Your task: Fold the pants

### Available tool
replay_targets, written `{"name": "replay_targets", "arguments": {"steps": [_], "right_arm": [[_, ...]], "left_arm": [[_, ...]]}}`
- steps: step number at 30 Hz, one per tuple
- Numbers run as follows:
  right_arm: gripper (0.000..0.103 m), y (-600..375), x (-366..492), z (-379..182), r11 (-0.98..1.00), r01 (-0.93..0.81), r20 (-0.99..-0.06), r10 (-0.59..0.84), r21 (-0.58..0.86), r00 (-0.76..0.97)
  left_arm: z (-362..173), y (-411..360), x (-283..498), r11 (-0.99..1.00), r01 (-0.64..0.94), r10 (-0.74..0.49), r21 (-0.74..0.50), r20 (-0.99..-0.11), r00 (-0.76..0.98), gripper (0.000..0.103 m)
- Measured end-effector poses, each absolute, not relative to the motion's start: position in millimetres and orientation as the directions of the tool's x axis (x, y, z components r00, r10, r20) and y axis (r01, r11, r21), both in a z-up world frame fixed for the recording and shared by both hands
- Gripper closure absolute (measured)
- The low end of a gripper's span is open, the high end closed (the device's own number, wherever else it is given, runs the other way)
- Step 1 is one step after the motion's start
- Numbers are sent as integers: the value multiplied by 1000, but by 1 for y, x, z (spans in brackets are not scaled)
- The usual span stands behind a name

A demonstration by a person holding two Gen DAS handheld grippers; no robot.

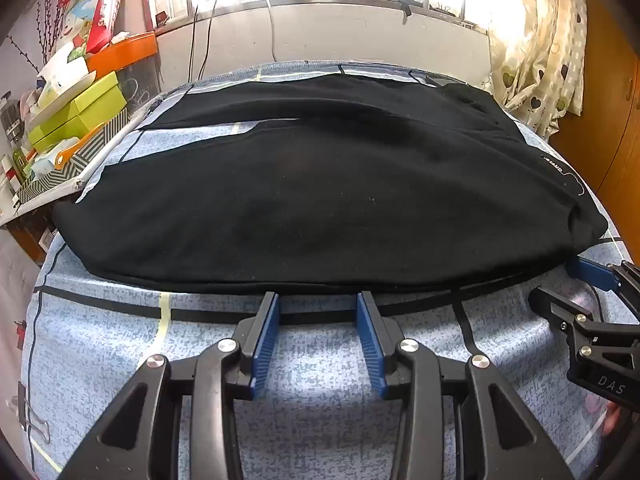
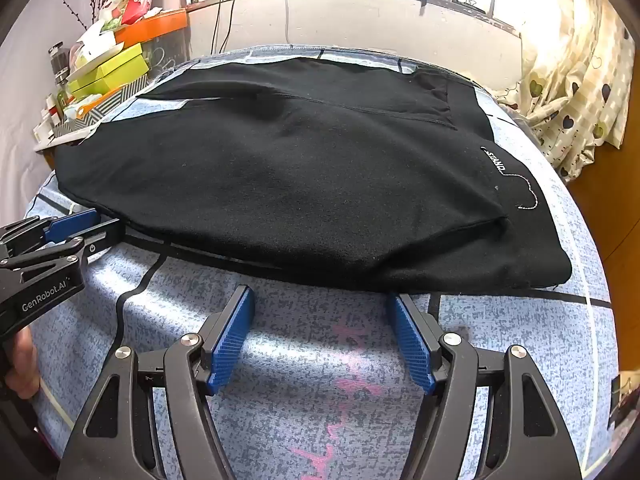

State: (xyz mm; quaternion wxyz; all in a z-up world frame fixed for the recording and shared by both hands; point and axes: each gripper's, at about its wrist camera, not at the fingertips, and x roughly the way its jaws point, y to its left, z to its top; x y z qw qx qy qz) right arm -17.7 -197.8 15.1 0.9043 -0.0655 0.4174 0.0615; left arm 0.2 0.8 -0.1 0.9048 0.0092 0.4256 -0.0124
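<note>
**Two open grippers at the near edge of black pants**

One pair of black pants (image 1: pixel 320 184) lies spread across the middle of both views, on a blue speckled cloth (image 1: pixel 312 400) with dark lines. The waistband end, with a small white label (image 2: pixel 496 162), sits at centre right; the legs run toward the left. A heart-print curtain (image 1: pixel 544 40) hangs at upper right, and stacked boxes (image 1: pixel 76 108) crowd the upper left. At the bottom centre of the left wrist view, the left gripper (image 1: pixel 318 302) is released, its blue pads apart with the tips at the pants' near hem. The right gripper (image 2: pixel 322 296), bottom centre of its own view, is spread wide with nothing between the pads, its tips at the hem too.
</note>
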Motion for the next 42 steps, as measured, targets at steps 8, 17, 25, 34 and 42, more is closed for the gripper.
{"name": "replay_targets", "arguments": {"steps": [8,17,25,34,42], "right_arm": [[34,-198,-18,15,984,-166,-763,61,-62,643],[34,-198,-18,15,984,-166,-763,61,-61,643],[34,-198,-18,15,984,-166,-763,62,-61,643],[34,-198,-18,15,984,-166,-763,62,-60,643],[34,-198,-18,15,984,-166,-763,62,-60,643]], "left_arm": [[0,-1,0,999,29,4,30,-768,640,61],[-2,6,2,1000,22,1,20,-769,639,57],[-2,4,2,999,21,7,26,-769,639,56],[0,0,0,999,9,32,49,-768,640,52],[0,0,0,999,4,39,54,-768,640,50]]}}
